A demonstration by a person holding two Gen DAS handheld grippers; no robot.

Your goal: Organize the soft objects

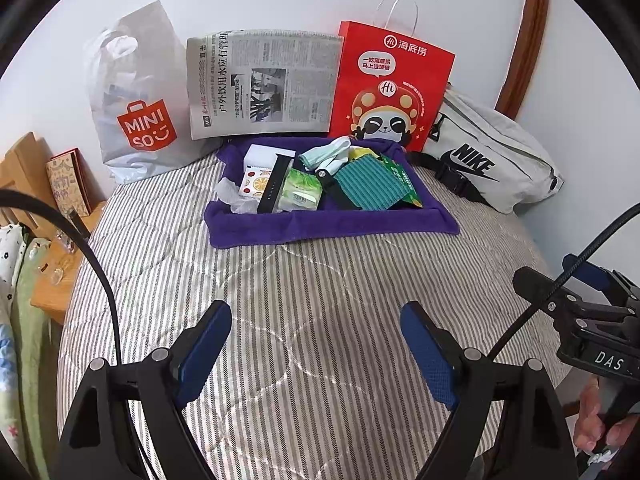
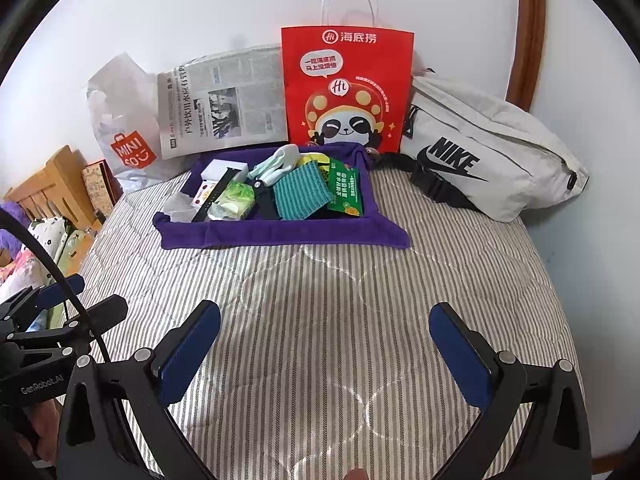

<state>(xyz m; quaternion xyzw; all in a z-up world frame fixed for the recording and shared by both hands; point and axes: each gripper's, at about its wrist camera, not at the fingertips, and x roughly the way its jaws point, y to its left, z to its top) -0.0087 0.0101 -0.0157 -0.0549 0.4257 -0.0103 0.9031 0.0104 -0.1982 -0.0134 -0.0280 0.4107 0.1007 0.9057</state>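
Observation:
A purple fabric tray (image 1: 320, 228) (image 2: 280, 232) sits on the striped bed at the far middle. It holds a teal striped cloth (image 1: 370, 186) (image 2: 300, 196), pale socks (image 1: 328, 154) (image 2: 276, 166), a green tissue pack (image 1: 300, 192) (image 2: 236, 198), a black watch strap (image 1: 274, 184), a white box (image 1: 262, 156), a green sachet (image 2: 344, 190) and a fruit-print card. My left gripper (image 1: 316, 344) is open and empty, low over the quilt, well short of the tray. My right gripper (image 2: 326, 344) is also open and empty, beside it.
Against the wall stand a Miniso plastic bag (image 1: 136, 108), a newspaper (image 1: 260, 84), a red paper bag (image 1: 388, 88) (image 2: 344, 88) and a white Nike waist bag (image 1: 488, 160) (image 2: 480, 152). A wooden bedside table (image 1: 48, 208) is at left. The striped quilt (image 1: 320, 280) lies between grippers and tray.

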